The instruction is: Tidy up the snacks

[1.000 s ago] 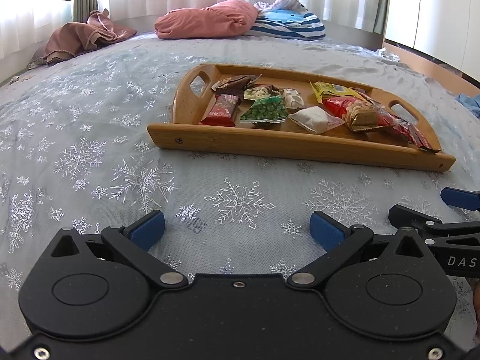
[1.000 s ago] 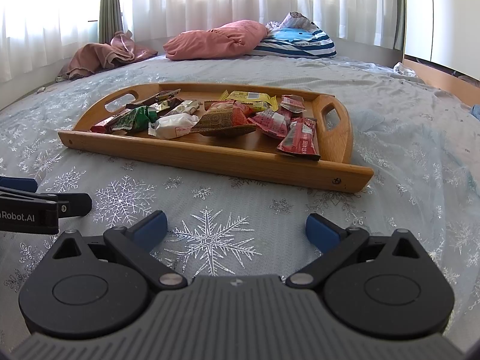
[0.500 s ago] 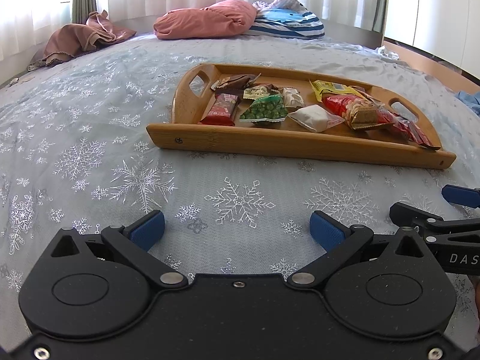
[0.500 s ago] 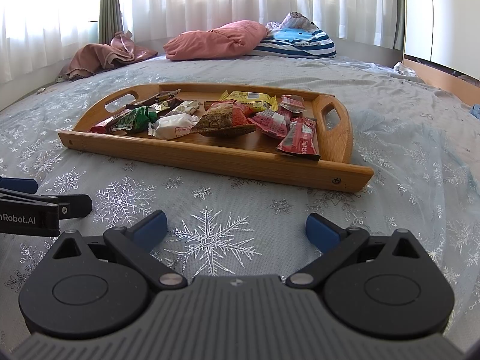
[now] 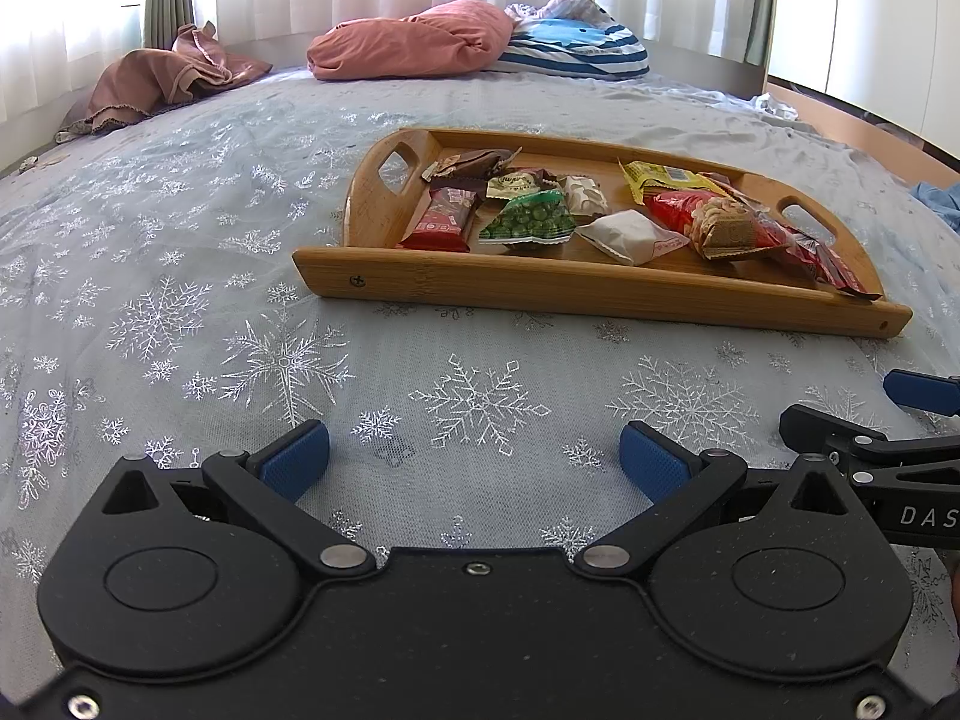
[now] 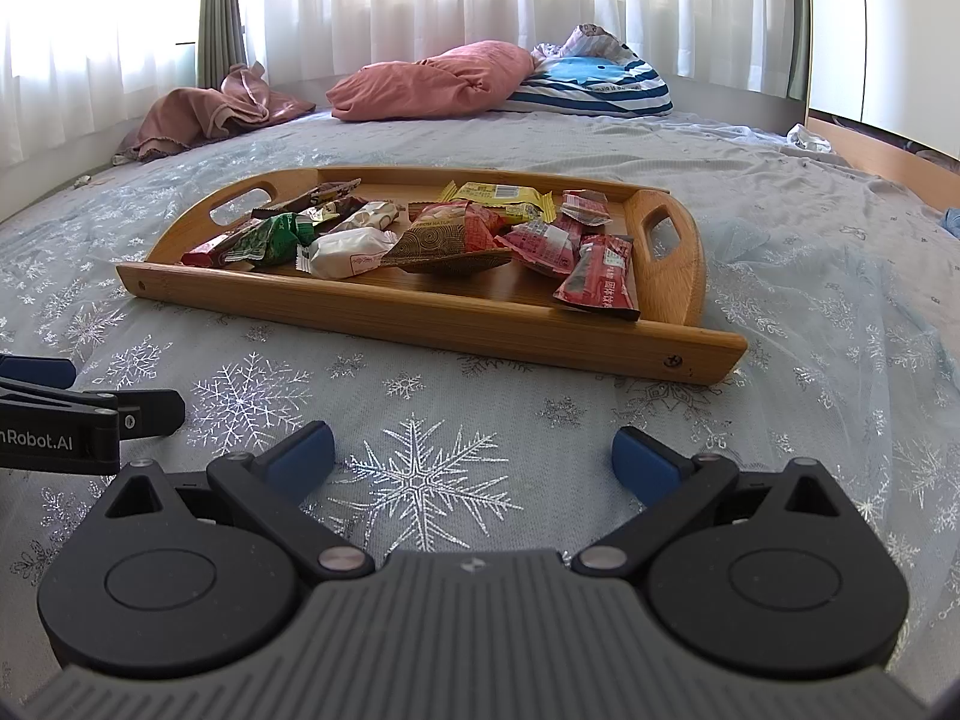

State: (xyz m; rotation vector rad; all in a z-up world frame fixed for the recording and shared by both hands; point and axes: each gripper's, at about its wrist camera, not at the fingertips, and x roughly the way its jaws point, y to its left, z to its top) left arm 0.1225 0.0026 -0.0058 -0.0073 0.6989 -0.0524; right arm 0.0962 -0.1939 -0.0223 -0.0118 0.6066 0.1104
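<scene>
A wooden tray (image 5: pixel 588 285) (image 6: pixel 420 312) with cut-out handles rests on the bed and holds several wrapped snacks. Among them are a green pea bag (image 5: pixel 531 222) (image 6: pixel 267 238), a white packet (image 5: pixel 627 235) (image 6: pixel 351 251), a red bar (image 5: pixel 444 221), a yellow packet (image 5: pixel 663 177) (image 6: pixel 501 195) and a red bar (image 6: pixel 600 279) at the tray's right end. My left gripper (image 5: pixel 474 459) hovers open over the bedspread, short of the tray. My right gripper (image 6: pixel 471 456) is open too, likewise short of the tray, with nothing between its fingers.
The bed carries a pale blue snowflake cover (image 5: pixel 180 276). At its far end lie a pink pillow (image 5: pixel 414 39), a striped blue cushion (image 5: pixel 576 51) and a crumpled brown cloth (image 5: pixel 162 81). White curtains hang behind. A wooden bed edge (image 6: pixel 882 147) runs along the right.
Almost nothing differs. The tray sits very slightly higher in the left wrist view. Both grippers stay open.
</scene>
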